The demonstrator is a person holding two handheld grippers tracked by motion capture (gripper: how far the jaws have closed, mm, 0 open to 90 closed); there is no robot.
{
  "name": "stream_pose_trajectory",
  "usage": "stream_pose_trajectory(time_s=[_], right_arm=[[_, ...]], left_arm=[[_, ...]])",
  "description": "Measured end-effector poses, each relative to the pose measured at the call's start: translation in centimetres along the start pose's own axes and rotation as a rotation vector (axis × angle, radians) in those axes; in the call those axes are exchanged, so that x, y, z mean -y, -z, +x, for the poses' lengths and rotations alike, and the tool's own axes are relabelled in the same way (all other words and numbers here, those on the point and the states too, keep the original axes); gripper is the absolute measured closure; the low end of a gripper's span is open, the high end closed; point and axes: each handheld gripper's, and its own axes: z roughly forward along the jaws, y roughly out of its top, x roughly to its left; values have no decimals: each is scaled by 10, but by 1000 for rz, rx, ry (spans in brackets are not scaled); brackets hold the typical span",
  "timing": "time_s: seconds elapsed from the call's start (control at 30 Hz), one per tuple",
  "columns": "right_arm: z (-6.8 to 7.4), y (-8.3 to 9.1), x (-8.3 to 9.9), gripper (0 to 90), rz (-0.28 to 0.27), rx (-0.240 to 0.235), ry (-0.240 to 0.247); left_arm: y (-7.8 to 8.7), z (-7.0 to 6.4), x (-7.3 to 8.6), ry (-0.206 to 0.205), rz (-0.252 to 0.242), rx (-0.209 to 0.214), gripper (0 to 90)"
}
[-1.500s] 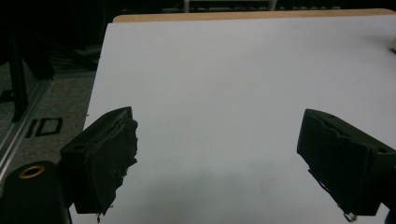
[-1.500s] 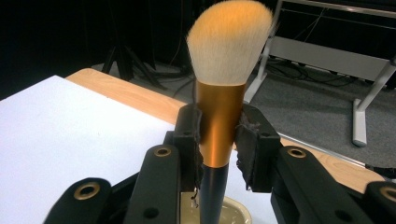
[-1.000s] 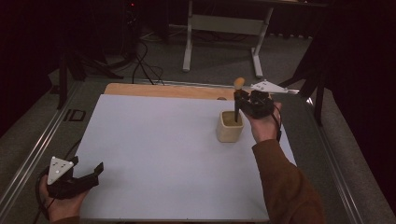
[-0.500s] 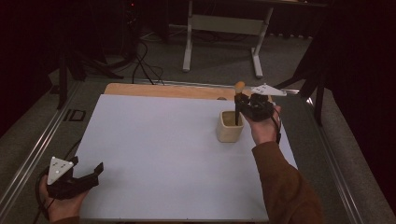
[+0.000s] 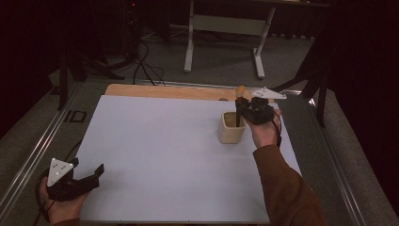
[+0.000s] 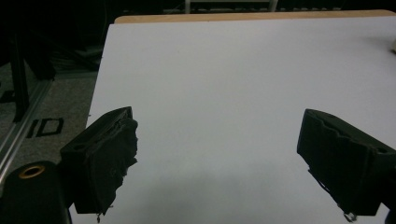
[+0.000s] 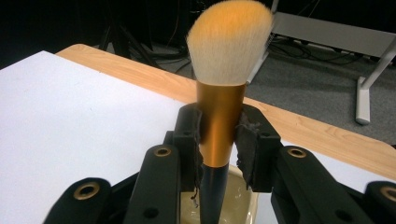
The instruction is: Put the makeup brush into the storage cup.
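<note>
The brush point(image 7: 219, 116) stands upright, bristles up, its handle reaching down into the cup point(image 5: 231, 128) at the far right of the bench point(image 5: 155, 141). The right gripper point(image 7: 219, 140) clamps its gold collar from both sides. Well apart, the left gripper point(image 6: 217, 158) rests wide open, holding nothing, at the near left corner.

A wooden table point(image 5: 164, 91) carries a white sheet point(image 5: 155, 150), a beige cup point(image 5: 231, 133) on it.
</note>
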Motion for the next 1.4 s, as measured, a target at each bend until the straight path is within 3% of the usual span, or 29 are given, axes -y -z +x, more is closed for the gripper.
stream_pose_trajectory(time_s=[0.27, 0.3, 0.33, 0.37, 0.4, 0.53, 0.8, 1.4], right_arm=[[-2, 1, 3, 696, 4, 0, 1], [-2, 1, 4, 641, 3, -12, 1], [-2, 1, 5, 514, -2, -22, -3], [-2, 1, 5, 514, -2, -22, -3], [-3, 0, 5, 353, -12, -33, -6], [0, -1, 4, 212, 1, -6, 25], [1, -5, 7, 172, 42, -15, 31], [-2, -6, 10, 181, 62, -30, 30]], left_arm=[[0, 0, 0, 1, 1, 0, 121], [0, 0, 0, 0, 1, 0, 121], [0, 0, 0, 1, 0, 0, 121], [0, 0, 0, 1, 0, 0, 121], [0, 0, 0, 1, 0, 0, 121], [0, 0, 0, 0, 2, 0, 121], [0, 0, 0, -1, 3, 0, 120], [0, 0, 0, 1, -1, -3, 119]])
